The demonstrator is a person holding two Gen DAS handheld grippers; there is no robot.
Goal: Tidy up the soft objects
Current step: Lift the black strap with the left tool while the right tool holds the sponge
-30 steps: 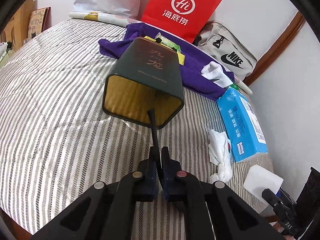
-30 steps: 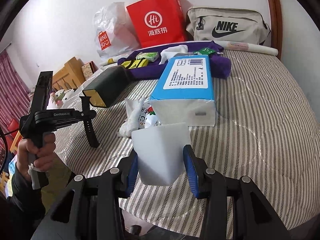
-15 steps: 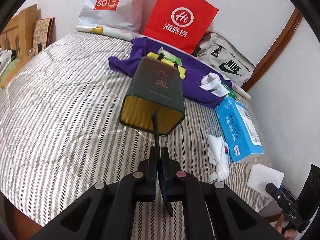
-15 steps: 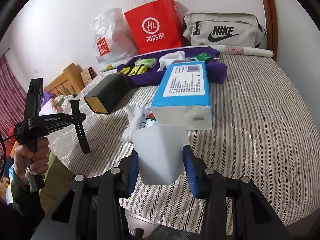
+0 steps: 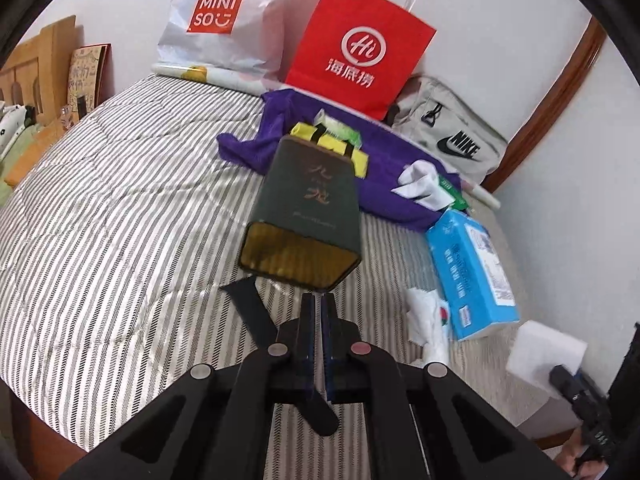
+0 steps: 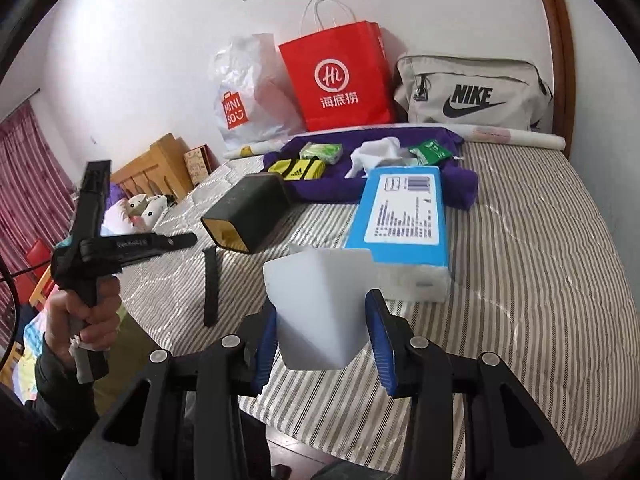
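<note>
My left gripper [image 5: 319, 300] is shut on a black strap [image 5: 250, 312]; the strap swings out to the left and hangs below the jaws. In the right wrist view the strap [image 6: 211, 284] dangles above the bed. My right gripper [image 6: 324, 312] is shut on a white sponge block [image 6: 320, 304], held above the bed's front edge. A dark green box [image 5: 308, 216] lies on its side on the striped bed [image 5: 120, 220], open end toward me.
A blue tissue pack [image 5: 472, 276] and crumpled white tissue [image 5: 428, 320] lie at the right. A purple cloth [image 5: 384, 168] holds yellow and green packets and a white sock. A red paper bag [image 5: 356, 48], Miniso bag [image 5: 224, 24] and Nike bag [image 5: 452, 140] stand behind.
My left gripper has pulled back from the green box, and the strap has swung from upright to slanting left. My right gripper has risen slightly with the sponge.
</note>
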